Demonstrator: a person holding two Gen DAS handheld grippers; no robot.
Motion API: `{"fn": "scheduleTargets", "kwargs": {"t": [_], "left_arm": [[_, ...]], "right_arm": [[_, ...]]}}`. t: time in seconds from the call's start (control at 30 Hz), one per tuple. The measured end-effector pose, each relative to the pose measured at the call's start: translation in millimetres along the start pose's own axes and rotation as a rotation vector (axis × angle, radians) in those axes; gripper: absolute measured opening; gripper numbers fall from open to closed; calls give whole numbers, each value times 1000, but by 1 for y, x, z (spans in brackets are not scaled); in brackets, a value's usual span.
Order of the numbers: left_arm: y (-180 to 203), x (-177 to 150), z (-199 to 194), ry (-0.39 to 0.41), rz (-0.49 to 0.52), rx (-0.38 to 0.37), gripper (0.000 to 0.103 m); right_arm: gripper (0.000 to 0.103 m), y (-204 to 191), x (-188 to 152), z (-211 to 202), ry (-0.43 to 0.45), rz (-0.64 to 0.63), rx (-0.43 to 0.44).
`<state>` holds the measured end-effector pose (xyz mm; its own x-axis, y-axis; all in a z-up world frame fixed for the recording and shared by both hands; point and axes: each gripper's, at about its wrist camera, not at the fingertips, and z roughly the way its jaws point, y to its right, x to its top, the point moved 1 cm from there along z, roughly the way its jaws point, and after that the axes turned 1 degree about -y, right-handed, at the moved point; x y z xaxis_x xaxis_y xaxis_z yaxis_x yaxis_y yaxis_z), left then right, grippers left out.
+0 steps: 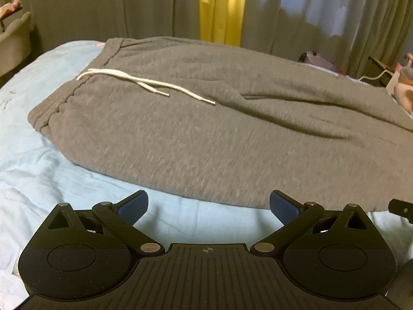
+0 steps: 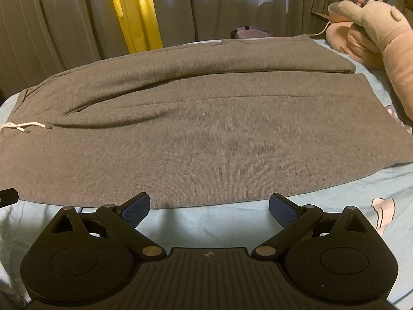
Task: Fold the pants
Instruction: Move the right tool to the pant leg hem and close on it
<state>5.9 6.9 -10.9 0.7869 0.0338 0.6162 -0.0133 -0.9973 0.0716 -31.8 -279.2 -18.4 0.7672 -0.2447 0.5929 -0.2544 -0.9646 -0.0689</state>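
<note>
Grey sweatpants (image 1: 206,134) lie spread flat across a light blue bed sheet (image 1: 51,175), waistband to the left with a white drawstring (image 1: 144,84) on top. In the right wrist view the pants (image 2: 206,134) stretch left to right, both legs side by side, the cuffs at the right. My left gripper (image 1: 208,206) is open and empty, just short of the near edge of the pants by the waist end. My right gripper (image 2: 209,208) is open and empty, just short of the near edge of the leg.
Grey and yellow curtains (image 2: 134,13) hang behind the bed. A pink and beige plush toy (image 2: 374,33) lies at the far right by the cuffs. A chair (image 1: 13,38) stands at the far left. A printed patch on the sheet (image 2: 384,211) shows near right.
</note>
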Motion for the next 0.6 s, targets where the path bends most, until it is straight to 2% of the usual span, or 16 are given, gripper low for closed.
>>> {"fn": "scheduleTargets", "kwargs": {"t": [0.17, 0.3, 0.47, 0.53, 0.6], "left_arm": [[-1, 2, 8, -33, -12, 8, 103], [-7, 3, 3, -5, -47, -17, 103], [-16, 12, -6, 85, -185, -42, 103], [-17, 22, -5, 142, -208, -46, 103], [-20, 38, -1, 209, -247, -90, 103]], "right_arm": [[99, 2, 1, 5, -11, 20, 8], [99, 13, 5, 5, -18, 68, 66], [99, 48, 20, 15, 62, 227, 128], [99, 66, 29, 33, 36, 301, 156], [99, 78, 34, 56, -25, 354, 161]]}}
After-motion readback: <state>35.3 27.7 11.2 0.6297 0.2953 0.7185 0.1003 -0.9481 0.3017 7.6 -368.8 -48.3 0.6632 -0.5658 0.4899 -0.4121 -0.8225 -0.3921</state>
